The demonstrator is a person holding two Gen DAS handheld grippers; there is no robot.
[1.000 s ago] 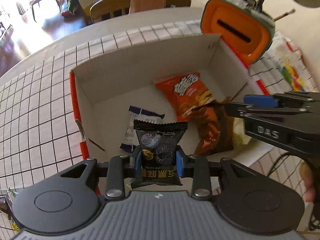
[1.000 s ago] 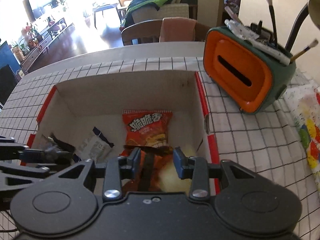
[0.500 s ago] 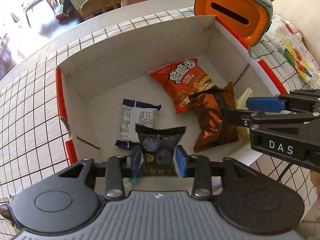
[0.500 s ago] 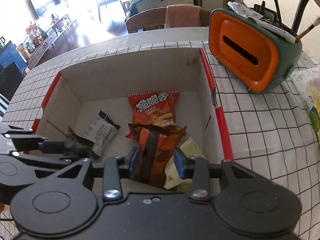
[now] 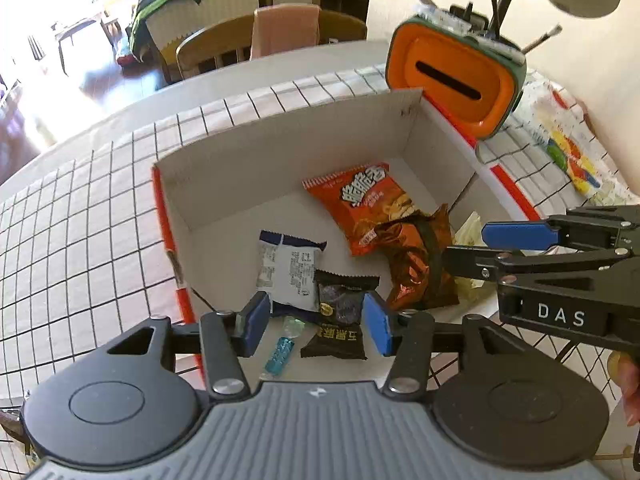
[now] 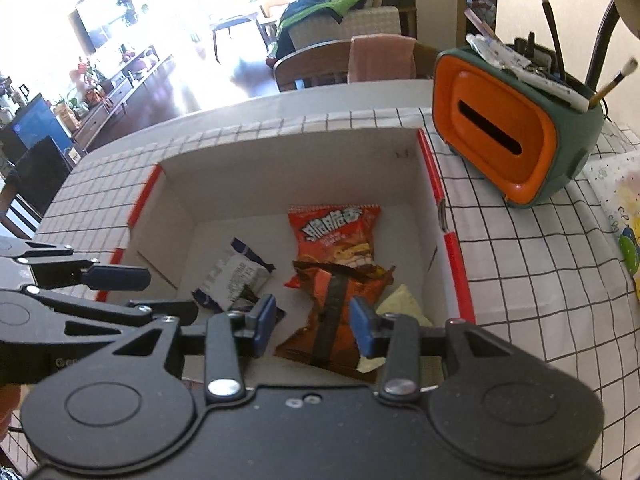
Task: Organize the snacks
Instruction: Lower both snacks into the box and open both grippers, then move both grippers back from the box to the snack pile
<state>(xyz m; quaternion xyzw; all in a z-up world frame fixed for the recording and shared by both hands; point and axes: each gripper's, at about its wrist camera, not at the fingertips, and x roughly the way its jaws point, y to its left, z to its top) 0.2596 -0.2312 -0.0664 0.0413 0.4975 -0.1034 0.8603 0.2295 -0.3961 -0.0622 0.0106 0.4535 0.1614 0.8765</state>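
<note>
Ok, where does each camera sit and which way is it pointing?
Left wrist: on the left gripper, looking down into the cardboard box; jaws opening, black packet loose between them; right gripper enters from the right.
Right wrist: on the right gripper, looking down into the box; jaws opening around the brown packet, not pressing it; left gripper at left.
Shared: box, red chip bag, orange holder.

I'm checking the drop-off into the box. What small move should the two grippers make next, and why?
Probably lift both clear of the box. The left gripper is opening, and the black snack packet lies on the box floor with gaps to both pads. The right gripper is also opening; the brown packet lies loose between its pads. Both look released.
</note>
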